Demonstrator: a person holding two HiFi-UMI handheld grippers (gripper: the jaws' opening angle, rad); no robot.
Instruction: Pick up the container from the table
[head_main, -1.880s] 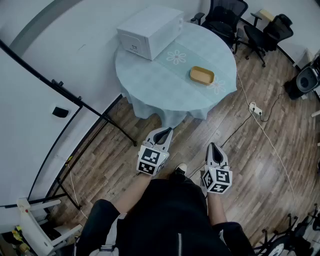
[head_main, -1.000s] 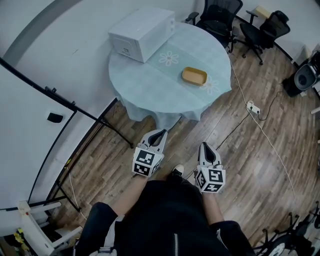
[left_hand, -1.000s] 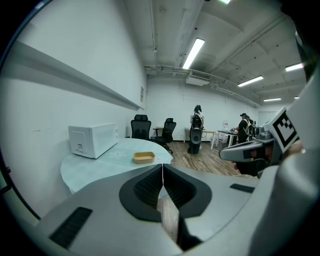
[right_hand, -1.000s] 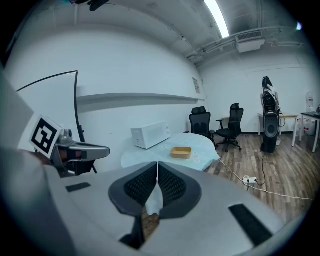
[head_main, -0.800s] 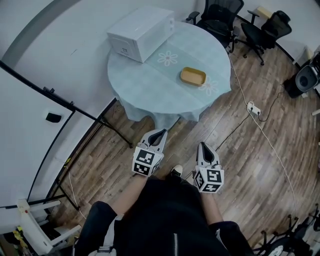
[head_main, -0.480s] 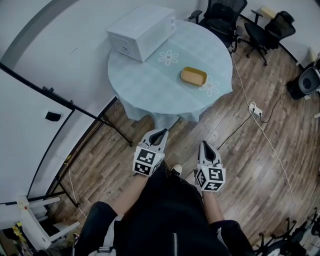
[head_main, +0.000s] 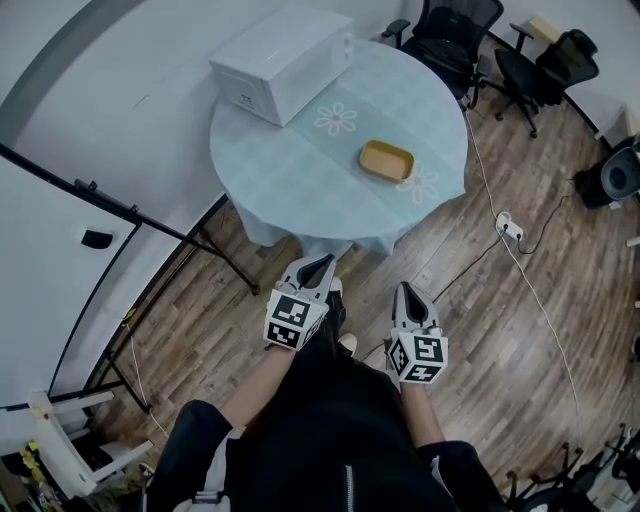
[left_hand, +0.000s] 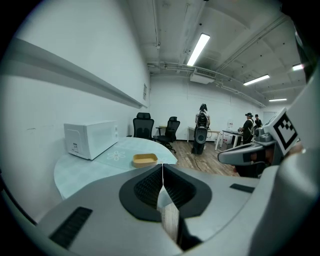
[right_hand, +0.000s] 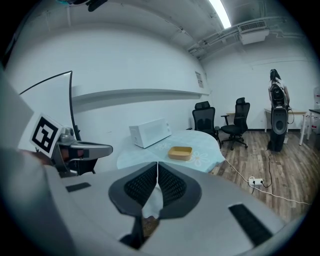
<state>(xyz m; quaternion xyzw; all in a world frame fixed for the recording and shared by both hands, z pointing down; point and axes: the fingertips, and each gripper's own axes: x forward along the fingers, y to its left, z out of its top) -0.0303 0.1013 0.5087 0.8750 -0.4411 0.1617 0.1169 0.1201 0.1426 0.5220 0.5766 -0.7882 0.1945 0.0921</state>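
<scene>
Grey jaws clenched empty on my left gripper (head_main: 317, 270) and right gripper (head_main: 409, 296). Far ahead, between their lines, the shallow yellow rectangular container (head_main: 386, 161) sits on the round blue-clothed table (head_main: 290, 185), long axis crosswise, neither gripper clearly nearer.

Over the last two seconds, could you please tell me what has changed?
The person has stepped slightly closer to the table. Nothing was gripped or released: the left tongs and right tongs stayed shut and empty, low over the floor. The container still lies untouched on the table, apart from the microwave.
</scene>
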